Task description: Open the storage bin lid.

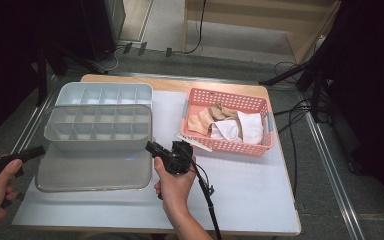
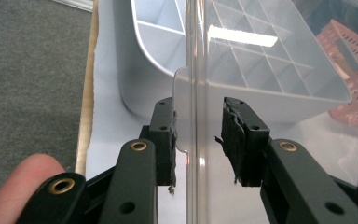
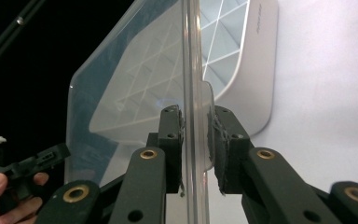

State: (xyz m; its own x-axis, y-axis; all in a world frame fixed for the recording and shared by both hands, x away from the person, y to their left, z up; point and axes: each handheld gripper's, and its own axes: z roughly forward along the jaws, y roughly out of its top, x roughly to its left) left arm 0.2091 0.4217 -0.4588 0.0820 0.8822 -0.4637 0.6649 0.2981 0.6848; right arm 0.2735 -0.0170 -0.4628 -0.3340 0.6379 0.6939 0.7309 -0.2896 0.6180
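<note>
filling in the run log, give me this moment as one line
work: clear lid carried by both grippers | left gripper: at lid's edge tab | right gripper: shut on lid's edge | divided box: behind lid | pink basket: right

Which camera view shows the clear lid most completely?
The high view: there the clear lid shows its whole outline, in front of the grey divided box. The left gripper view and the right gripper view show it edge-on, with only its rim and a tab between the black jaws.
</note>
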